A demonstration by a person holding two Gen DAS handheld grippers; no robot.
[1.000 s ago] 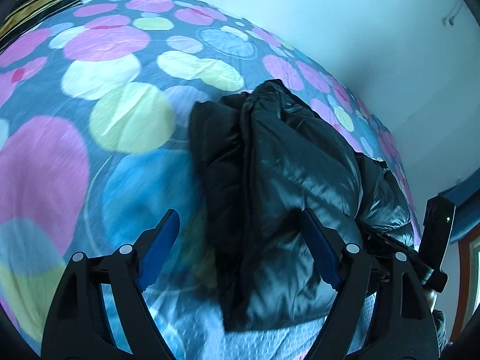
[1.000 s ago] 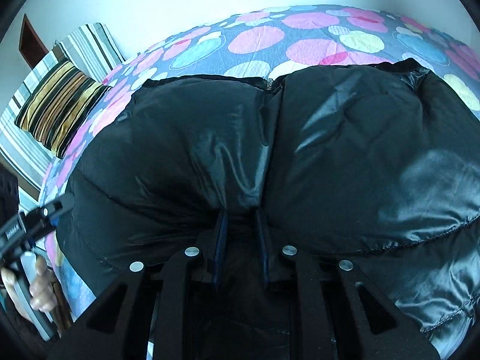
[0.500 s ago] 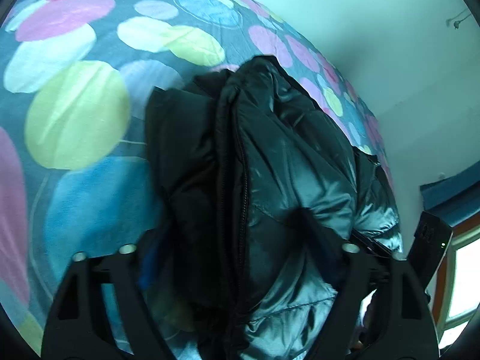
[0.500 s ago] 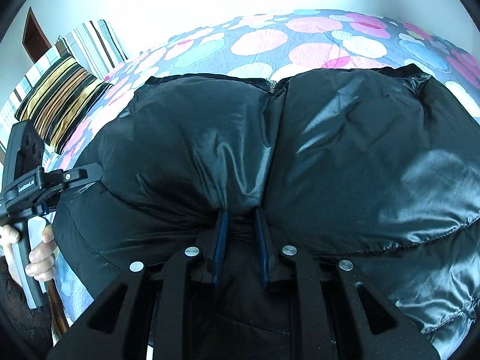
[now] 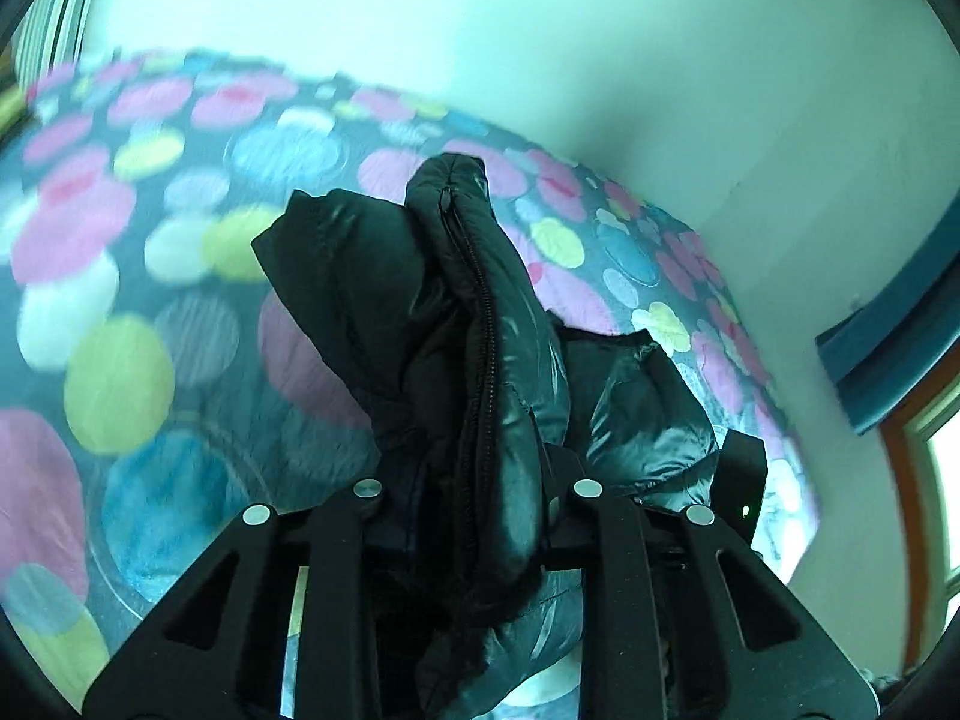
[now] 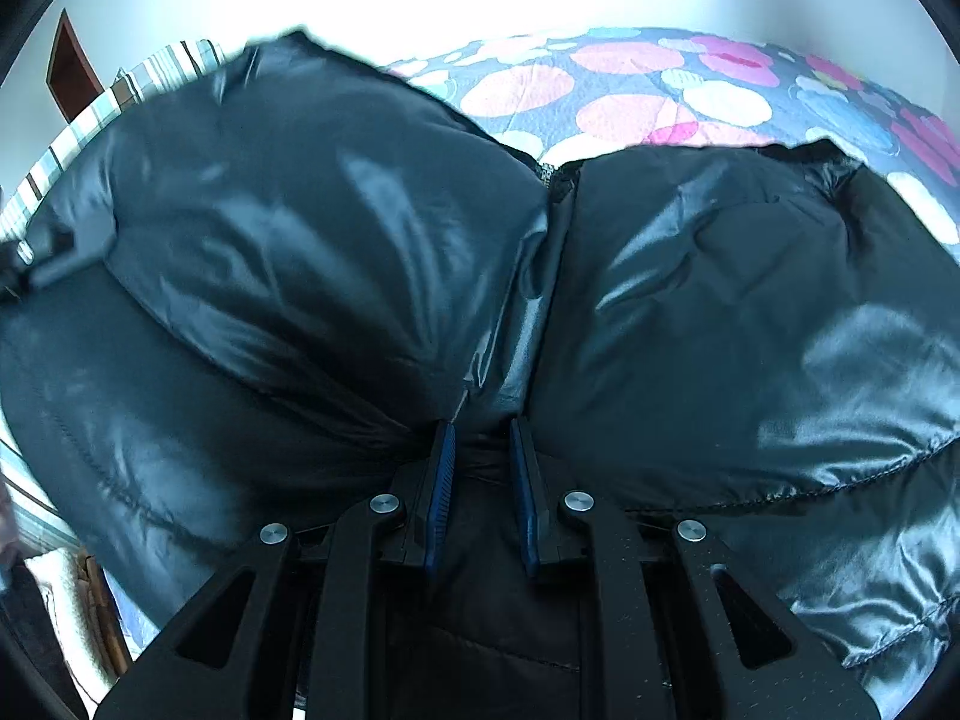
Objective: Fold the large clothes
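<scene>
**Black puffer jacket gripped at two points, fold only begun**

Nearest in the left wrist view, the left gripper (image 5: 480,516) is seen with its jaws closing on a thick bunch of the jacket (image 5: 480,324); the zipper (image 5: 474,360) edge is squeezed between them and stands up in a ridge running away from the camera. The pads themselves are hidden by the fabric, so the contact is judged from the way the cloth is pinched and raised off the bed. In the right wrist view, the right gripper (image 6: 480,450) is held narrow, and a small fold of the shiny black material is clamped between its blue pads (image 6: 441,480) close to the middle seam.

Beyond the jaws, the bulk of the jacket is spread across the bedspread (image 5: 120,312), which is patterned with pink, yellow and blue circles. In the right view two puffy panels are seen on either side of the seam, the left one lifted and blurred, the right one lying flatter. Further off, a striped pillow (image 6: 126,90) is glimpsed past the lifted panel, and a pale wall (image 5: 540,60) closes the scene, with a window frame (image 5: 912,450) at the far right of the left view.

As a judgement, the task is at an early stage: one side has been gathered and raised, but no neat fold is visible yet. Bringing that side across the seam, flattening it and making further folds all appear to be left
</scene>
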